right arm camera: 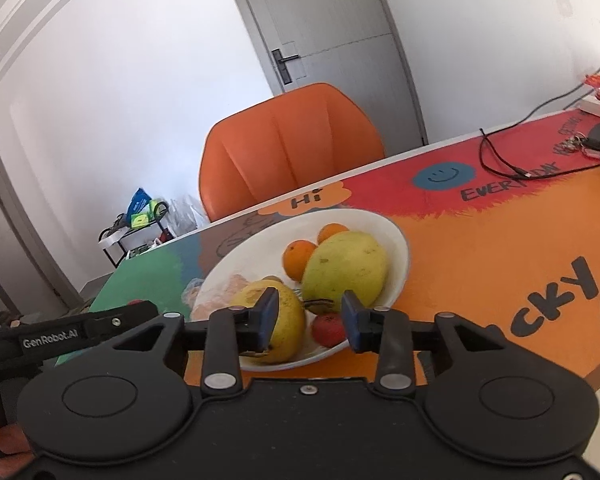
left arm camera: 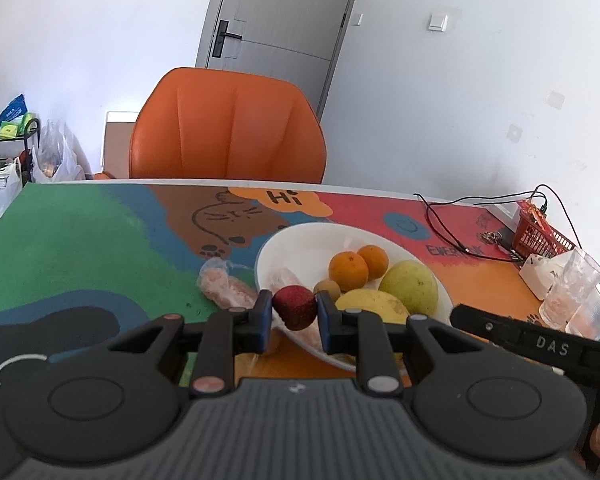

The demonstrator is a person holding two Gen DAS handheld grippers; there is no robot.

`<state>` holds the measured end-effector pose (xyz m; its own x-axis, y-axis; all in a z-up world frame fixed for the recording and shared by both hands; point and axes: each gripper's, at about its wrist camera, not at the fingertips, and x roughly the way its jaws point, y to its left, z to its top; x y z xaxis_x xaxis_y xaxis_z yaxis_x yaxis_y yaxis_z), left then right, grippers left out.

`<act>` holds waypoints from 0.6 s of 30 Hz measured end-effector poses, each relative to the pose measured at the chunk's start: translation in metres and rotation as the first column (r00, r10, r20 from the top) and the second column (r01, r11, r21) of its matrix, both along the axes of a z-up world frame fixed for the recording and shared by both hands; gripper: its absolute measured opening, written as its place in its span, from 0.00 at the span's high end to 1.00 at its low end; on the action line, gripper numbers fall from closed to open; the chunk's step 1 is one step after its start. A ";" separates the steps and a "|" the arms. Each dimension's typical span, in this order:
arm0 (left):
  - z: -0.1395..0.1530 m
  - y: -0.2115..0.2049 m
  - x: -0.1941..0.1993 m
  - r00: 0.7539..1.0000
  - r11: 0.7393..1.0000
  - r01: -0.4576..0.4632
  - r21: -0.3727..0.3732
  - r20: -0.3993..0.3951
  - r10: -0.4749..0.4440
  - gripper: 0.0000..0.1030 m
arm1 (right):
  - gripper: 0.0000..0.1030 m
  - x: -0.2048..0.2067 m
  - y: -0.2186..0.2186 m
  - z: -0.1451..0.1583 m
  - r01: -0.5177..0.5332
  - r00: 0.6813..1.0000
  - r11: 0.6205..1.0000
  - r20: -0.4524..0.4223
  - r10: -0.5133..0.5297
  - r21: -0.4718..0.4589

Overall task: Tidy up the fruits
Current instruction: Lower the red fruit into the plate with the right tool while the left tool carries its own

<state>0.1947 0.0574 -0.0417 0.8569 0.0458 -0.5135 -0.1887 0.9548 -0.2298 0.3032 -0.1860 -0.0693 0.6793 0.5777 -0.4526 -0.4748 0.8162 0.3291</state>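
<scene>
My left tongs (left arm camera: 294, 322) squeeze a bumpy red round fruit (left arm camera: 295, 306) just above the near rim of the big white bowl (left arm camera: 266, 256). My right tongs (right arm camera: 310, 318) hang open and empty. I should lower the fruit gently before letting go, beside the yellow-green mango (left arm camera: 410, 287).

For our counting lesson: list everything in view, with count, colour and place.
bowl: one, white, on mat
oranges: two, orange, in bowl
mangoes: two, yellow-green, in bowl
small fruit: one, brown, in bowl
red fruit: two, one in left tongs, one in bowl
wrapped bundle: one, orange, beside bowl
glasses: two, clear, right edge
basket: one, red, far right
chair: one, orange, beyond mat
left tongs: black, shut on red fruit
right tongs: black, open, over bowl
</scene>
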 end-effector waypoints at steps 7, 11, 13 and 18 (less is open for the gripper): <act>0.004 -0.002 0.019 1.000 1.000 0.014 0.011 0.002 -0.014 0.79 | 0.65 0.010 -0.018 -0.005 0.038 0.999 0.999 -0.032 -0.037 0.021; 0.007 -0.006 0.032 1.000 0.999 0.028 0.023 -0.001 -0.028 0.79 | 0.65 0.013 -0.025 -0.005 0.045 0.998 0.998 -0.037 -0.044 0.031; 0.009 -0.008 0.038 0.999 0.999 0.032 0.032 -0.001 -0.032 0.79 | 0.65 0.015 -0.027 -0.004 0.046 0.998 0.998 -0.038 -0.045 0.036; 0.009 -0.014 0.053 0.999 0.998 0.043 0.047 -0.007 -0.043 0.79 | 0.65 0.016 -0.030 -0.003 0.038 0.999 0.998 -0.039 -0.036 0.046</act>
